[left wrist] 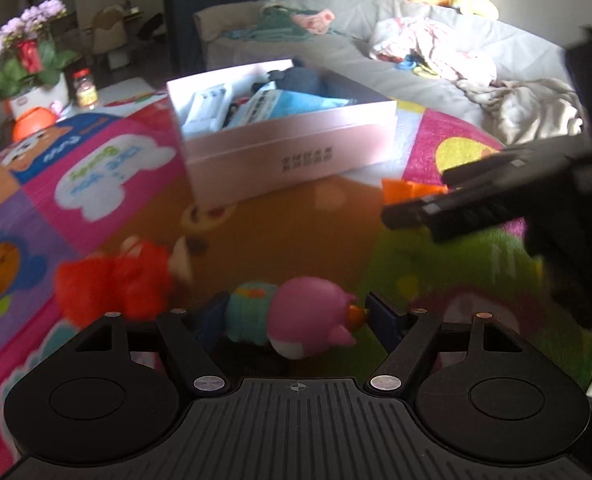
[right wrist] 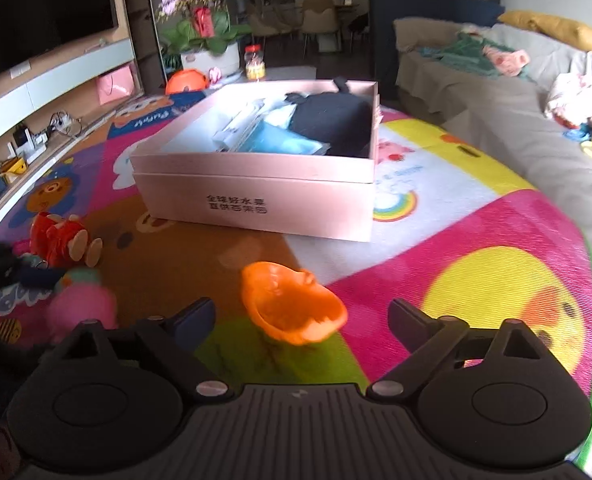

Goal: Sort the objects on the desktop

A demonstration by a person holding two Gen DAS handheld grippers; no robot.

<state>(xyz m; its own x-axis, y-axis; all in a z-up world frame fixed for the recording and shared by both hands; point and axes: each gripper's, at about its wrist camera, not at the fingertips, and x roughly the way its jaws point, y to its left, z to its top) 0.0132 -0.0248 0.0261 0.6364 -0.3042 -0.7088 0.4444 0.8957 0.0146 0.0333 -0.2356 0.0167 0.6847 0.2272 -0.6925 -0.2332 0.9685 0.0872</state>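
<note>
A pink and teal pig toy (left wrist: 296, 320) lies between the fingers of my left gripper (left wrist: 296, 316), which close in on its two ends; it also shows blurred in the right wrist view (right wrist: 81, 304). My right gripper (right wrist: 300, 320) is open around an orange toy bowl (right wrist: 291, 308) on the mat; the bowl also shows in the left wrist view (left wrist: 408, 192) behind the right gripper's fingers (left wrist: 456, 208). A red plush toy (left wrist: 115, 284) (right wrist: 61, 242) lies left of the pig. A pink open box (left wrist: 287, 152) (right wrist: 255, 196) holds several items.
A colourful play mat (right wrist: 476, 240) covers the floor. A sofa (right wrist: 516, 120) with clothes and plush toys runs along the right. A flower pot (right wrist: 207, 40), a jar (right wrist: 254, 65) and a TV shelf (right wrist: 35, 120) stand at the back left.
</note>
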